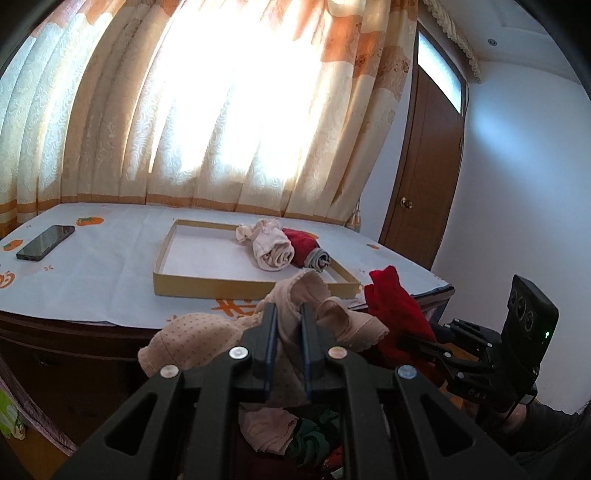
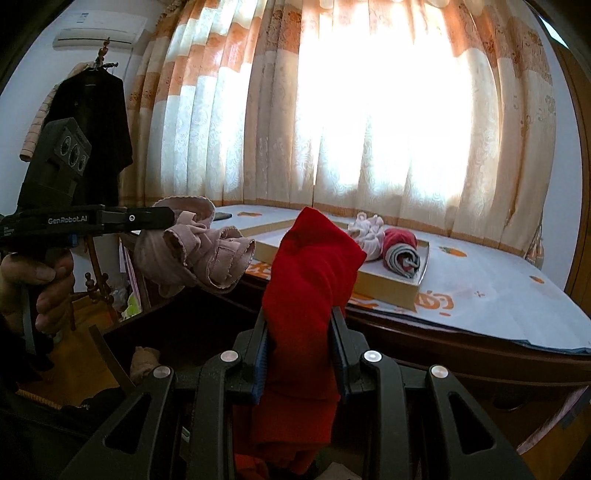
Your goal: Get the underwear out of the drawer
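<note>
So the room is glowing pretty hard: a big window behind cream-and-orange curtains [image 1: 207, 110] is blowing out the middle of both views. Under it a wide table [image 1: 92, 273] is sitting with a pale cloth printed with orange fruit, dark wood edge showing along the front. A shallow tray [image 1: 255, 286] is lying on the cloth, and rolled underwear is sitting in its far corner: a pink roll [image 1: 271, 251], a red roll [image 1: 304, 245] and a small grey roll [image 1: 320, 258], all touching. Closer in, the left gripper [image 1: 289, 321] is pinching a beige pair [image 1: 207, 336], jaws almost shut on the fabric, which is hanging in front of the table edge. The right gripper [image 2: 301, 343] is clamping a red pair [image 2: 310, 266] that is bulging up between its fingers and blocking part of the tray. Below the left gripper, more underwear [image 1: 295, 435] is piled in the drawer, pinkish and dark green bits. The left view alone is showing a phone [image 1: 46, 242] on the cloth and a brown door [image 1: 424, 166] at right. The right view alone is showing an AC unit [image 2: 98, 31], a dark coat [image 2: 99, 122] hanging at left, and the hand [image 2: 40, 284] holding the left gripper.
</note>
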The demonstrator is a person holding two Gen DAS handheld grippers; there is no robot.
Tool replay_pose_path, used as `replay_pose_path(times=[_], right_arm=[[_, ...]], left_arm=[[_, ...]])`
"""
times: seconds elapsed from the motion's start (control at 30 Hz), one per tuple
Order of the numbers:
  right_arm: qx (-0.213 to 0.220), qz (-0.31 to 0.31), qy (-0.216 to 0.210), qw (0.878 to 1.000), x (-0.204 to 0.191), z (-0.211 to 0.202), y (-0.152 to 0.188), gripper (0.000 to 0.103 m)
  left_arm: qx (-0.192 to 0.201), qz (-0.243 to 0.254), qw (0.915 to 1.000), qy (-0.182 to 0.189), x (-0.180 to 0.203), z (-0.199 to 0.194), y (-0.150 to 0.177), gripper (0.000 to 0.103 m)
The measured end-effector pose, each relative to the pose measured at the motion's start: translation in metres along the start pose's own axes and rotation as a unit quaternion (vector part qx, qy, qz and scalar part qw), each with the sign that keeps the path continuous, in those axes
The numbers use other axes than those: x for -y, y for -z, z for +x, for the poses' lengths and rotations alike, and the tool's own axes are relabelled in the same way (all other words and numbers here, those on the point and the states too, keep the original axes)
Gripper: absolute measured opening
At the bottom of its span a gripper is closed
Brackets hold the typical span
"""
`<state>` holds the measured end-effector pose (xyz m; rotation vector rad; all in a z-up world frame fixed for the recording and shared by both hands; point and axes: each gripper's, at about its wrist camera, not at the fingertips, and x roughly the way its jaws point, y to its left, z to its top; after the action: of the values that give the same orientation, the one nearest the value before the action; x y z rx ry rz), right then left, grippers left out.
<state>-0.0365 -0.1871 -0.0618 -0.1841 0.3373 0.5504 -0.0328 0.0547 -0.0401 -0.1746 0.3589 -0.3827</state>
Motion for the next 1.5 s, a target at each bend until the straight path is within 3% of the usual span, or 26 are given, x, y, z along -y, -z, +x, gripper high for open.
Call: replay_pose_path(times=[0.63, 1.5], right_arm=[[0.024, -0.009, -0.004, 1.0, -0.005, -0.008, -0.01, 0.032], [0.027, -0.007, -0.025, 0.999, -0.004, 0.004, -0.027, 0.032]], left_arm=[[0.029, -0.001, 0.9996, 0.001, 0.006, -0.01, -0.008, 0.008], [0.03, 0.003, 0.9995, -0.005, 0.004, -0.004, -0.025, 0.007]])
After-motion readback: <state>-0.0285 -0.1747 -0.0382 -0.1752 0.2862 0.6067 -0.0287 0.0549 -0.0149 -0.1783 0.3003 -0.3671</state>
